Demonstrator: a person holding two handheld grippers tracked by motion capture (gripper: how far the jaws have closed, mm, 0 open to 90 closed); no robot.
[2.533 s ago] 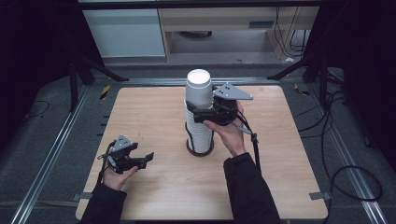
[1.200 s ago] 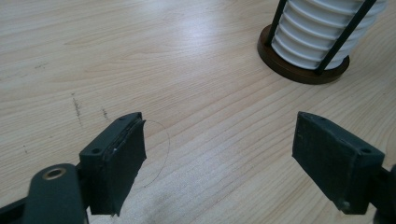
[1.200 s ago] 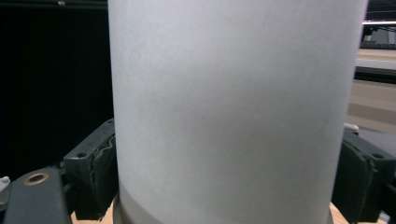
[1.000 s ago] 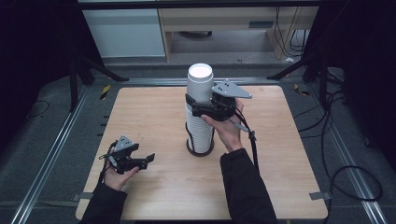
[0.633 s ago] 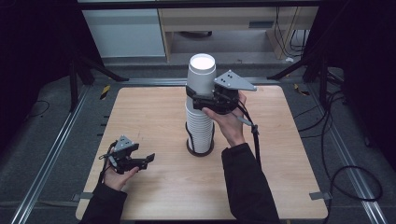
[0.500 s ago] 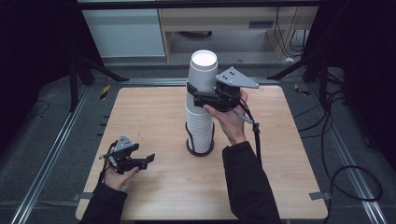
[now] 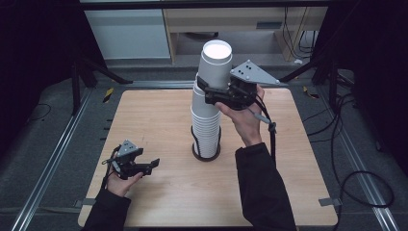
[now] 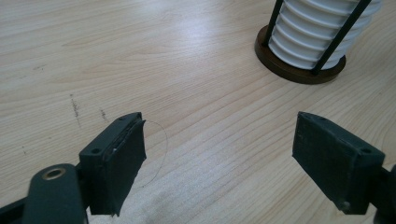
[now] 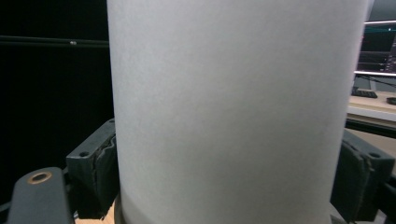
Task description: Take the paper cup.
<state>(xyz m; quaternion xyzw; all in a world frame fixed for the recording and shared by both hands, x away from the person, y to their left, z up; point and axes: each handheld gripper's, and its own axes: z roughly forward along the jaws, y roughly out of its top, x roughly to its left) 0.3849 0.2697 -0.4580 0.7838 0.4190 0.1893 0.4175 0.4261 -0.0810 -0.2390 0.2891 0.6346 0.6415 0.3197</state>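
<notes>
Right gripper view had the jaws clamped on either side of a white cup point(image 9: 233, 112), whose wall sat between the two black pads. Seen from the high view, the right gripper point(image 7: 217, 94) gripped the top cup point(image 7: 215, 65) well above where it had been 2.5 seconds earlier: then the cup sat low on the stack point(image 7: 206, 127), and half a second before this moment it was already partly drawn up. At this point it stood higher again, its open mouth facing up, its lower end apparently still just inside the cup beneath, though the gripper hid the join. The right hand point(image 7: 245, 120) was raised over the worktop point(image 7: 159, 120), the cable trailing down past the sleeve.

The stack stood upright in a dark round holder point(image 7: 206, 153) with thin black rods, near the worktop's middle, as before.

Left gripper view showed its jaws spread wide, with nothing between them, low over bare wood, the holder point(image 8: 299, 70) ahead to the right. The left gripper point(image 7: 144, 168) lay at the near left corner area, unmoved across the frames.
</notes>
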